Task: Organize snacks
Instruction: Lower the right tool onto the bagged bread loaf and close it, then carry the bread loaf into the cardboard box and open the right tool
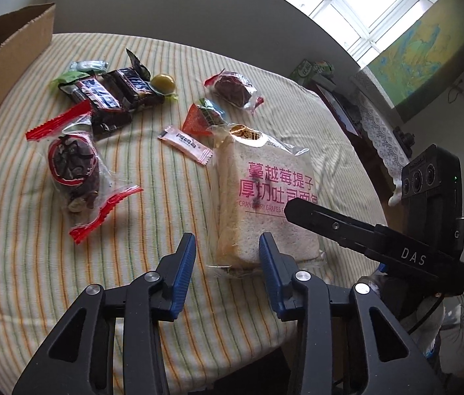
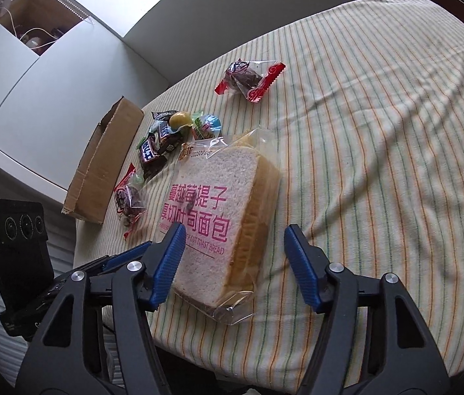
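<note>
Left wrist view: the left gripper (image 1: pixel 227 256) hangs released above a striped tablecloth (image 1: pixel 34 263), its blue pads spread apart and holding nothing. The bagged toast bread (image 1: pixel 264 197) lies flat just ahead, its near edge between the fingertips and partly behind the right-hand pad. The right gripper (image 1: pixel 301 210) reaches in from the right over the bread's near corner. Farther off lie a red-edged packet of dark snack (image 1: pixel 77 171), a pink-white candy sachet (image 1: pixel 185 143), a pile of chocolate bars (image 1: pixel 113 92), a yellow-green ball (image 1: pixel 162 82), and a second dark snack packet (image 1: pixel 233 90). A cardboard box (image 1: pixel 4 62) stands at the far left.

Right wrist view: the right gripper (image 2: pixel 232 263) is likewise released, pads wide, with the toast bread (image 2: pixel 212 214) lying between them, closer to the left-hand pad; whether that pad touches the wrapper cannot be told. The cardboard box (image 2: pixel 100 164) sits at the table's left edge, the chocolate bars (image 2: pixel 156 151) beside it. One snack packet (image 2: pixel 248 79) lies well apart beyond.
</note>
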`<act>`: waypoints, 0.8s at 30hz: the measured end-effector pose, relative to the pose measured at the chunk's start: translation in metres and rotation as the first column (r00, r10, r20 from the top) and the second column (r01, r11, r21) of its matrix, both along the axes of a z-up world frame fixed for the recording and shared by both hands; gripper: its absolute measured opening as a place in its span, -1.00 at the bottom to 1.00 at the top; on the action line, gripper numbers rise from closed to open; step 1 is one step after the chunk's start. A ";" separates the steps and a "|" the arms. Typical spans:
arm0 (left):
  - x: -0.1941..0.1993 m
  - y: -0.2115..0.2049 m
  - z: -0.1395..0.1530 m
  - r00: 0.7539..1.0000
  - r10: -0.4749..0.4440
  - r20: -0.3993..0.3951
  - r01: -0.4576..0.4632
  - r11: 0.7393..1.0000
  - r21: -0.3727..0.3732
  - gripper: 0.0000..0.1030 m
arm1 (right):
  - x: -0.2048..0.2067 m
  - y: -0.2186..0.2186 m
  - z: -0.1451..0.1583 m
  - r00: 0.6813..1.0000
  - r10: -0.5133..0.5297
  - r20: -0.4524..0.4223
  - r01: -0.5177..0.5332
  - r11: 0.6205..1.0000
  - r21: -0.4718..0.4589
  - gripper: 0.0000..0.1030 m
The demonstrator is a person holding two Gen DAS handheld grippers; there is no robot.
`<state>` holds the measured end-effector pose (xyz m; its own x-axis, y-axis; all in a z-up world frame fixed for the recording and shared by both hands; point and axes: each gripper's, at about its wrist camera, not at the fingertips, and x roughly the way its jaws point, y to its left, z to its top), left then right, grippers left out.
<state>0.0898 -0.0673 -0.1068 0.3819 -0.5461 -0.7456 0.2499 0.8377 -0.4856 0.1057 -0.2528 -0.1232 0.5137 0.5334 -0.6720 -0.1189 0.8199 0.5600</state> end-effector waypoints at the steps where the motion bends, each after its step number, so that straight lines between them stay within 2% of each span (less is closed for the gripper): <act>1: 0.001 -0.001 0.000 1.000 -0.005 -0.004 0.005 1.000 -0.007 -0.27 | 0.000 0.000 0.000 1.000 0.006 -0.001 -0.006 1.000 0.003 0.21; 4: 0.006 -0.004 -0.003 1.000 -0.022 -0.013 0.022 1.000 -0.009 -0.28 | 0.004 0.001 -0.002 1.000 0.029 -0.007 -0.029 0.999 0.027 0.08; 8: 0.007 -0.008 -0.002 0.999 -0.033 -0.004 0.033 0.999 0.005 -0.28 | 0.004 0.000 -0.002 0.999 0.034 -0.013 -0.033 0.998 0.046 0.04; 14: 0.002 -0.014 0.002 0.999 -0.049 0.020 0.048 0.998 0.032 -0.33 | 0.001 0.004 0.004 0.999 0.041 -0.003 -0.041 0.999 0.022 -0.05; 24: -0.004 -0.006 0.009 0.998 -0.037 0.048 0.035 0.999 0.038 -0.34 | -0.001 0.024 0.018 0.997 0.075 0.018 -0.075 0.997 0.000 -0.08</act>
